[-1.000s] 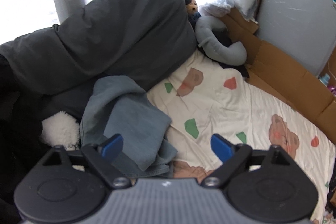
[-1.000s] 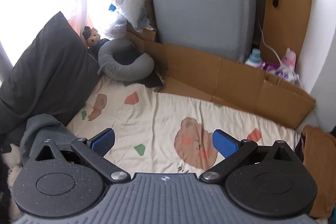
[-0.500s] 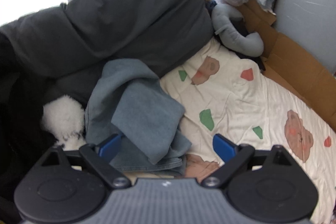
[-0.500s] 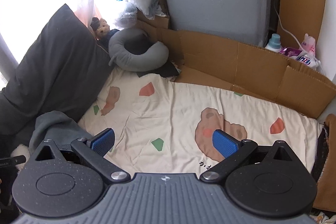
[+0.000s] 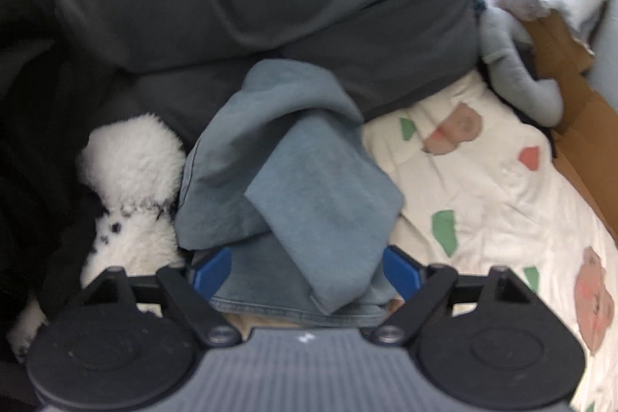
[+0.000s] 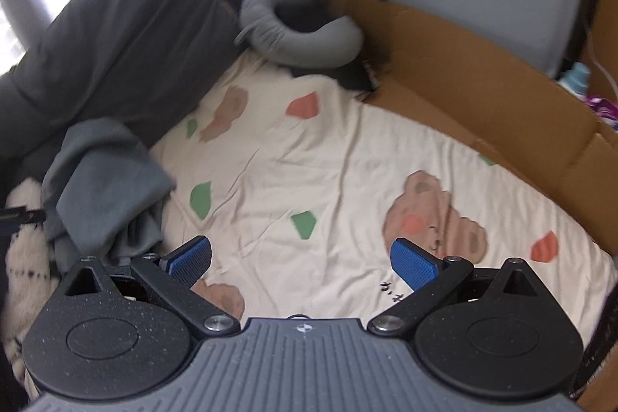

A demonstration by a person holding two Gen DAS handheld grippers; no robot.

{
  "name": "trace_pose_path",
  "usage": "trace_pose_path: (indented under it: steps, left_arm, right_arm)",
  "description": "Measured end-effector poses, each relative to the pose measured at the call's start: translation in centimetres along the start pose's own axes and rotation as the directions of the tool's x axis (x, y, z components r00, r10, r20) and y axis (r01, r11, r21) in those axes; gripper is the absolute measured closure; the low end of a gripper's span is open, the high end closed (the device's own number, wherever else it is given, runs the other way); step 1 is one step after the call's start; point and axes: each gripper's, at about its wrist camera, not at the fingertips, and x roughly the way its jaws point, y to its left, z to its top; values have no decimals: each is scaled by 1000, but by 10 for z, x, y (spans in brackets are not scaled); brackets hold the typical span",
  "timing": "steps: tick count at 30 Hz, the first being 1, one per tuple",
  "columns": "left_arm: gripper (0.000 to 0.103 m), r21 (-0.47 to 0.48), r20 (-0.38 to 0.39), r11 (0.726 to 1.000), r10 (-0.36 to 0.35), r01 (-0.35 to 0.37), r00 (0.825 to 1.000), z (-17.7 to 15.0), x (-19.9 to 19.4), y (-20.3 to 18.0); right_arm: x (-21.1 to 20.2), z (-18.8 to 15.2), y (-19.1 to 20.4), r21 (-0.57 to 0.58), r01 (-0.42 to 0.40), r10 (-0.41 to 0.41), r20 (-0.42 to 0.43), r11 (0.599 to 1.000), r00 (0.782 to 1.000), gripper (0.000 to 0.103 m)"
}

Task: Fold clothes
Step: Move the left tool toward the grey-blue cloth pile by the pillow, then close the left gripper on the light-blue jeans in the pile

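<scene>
While the blue denim garment (image 5: 309, 180) lies bunched at the bed's 9 o'clock edge, long axis 6-to-12, the left gripper (image 5: 307, 267) hovers directly over it, fingers spread and empty; the right gripper (image 6: 301, 257), equally released, sits farther off.

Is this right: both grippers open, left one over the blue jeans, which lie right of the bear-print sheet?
Not quite. The left wrist view shows the blue jeans lying left of the bear-print sheet. Left gripper and right gripper are both open.

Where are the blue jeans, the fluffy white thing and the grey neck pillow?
blue jeans (image 5: 309, 188), left wrist view, on the folded top layer.
fluffy white thing (image 5: 131, 161), left wrist view, on its upper fuzzy part.
grey neck pillow (image 6: 305, 45), right wrist view, on its curved bottom.
</scene>
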Motion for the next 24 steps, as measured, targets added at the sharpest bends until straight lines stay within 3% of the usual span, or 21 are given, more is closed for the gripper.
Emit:
trace_pose_path:
  steps: [9, 13, 16, 19, 24]
  left_arm:
    - [21, -57, 12, 996, 69, -68, 998, -9, 51, 13]
    - [17, -96, -18, 995, 35, -37, 999, -12, 76, 21]
    - [18, -89, -34, 995, 39, -42, 999, -16, 93, 21]
    - [26, -79, -43, 997, -4, 0, 999, -19, 103, 17]
    - [31, -54, -47, 998, -44, 42, 998, -19, 114, 9]
  right_arm:
    - [41, -11, 14, -103, -111, 103, -84, 989, 991, 2]
    - [56, -22, 22, -117, -171, 157, -124, 978, 980, 2]
    - [62, -31, 25, -151, -163, 148, -110, 975, 983, 2]
    - [68, -38, 25, -167, -162, 147, -97, 973, 984, 2]
    - [79, -44, 19, -135, -176, 167, -76, 975, 983, 2]
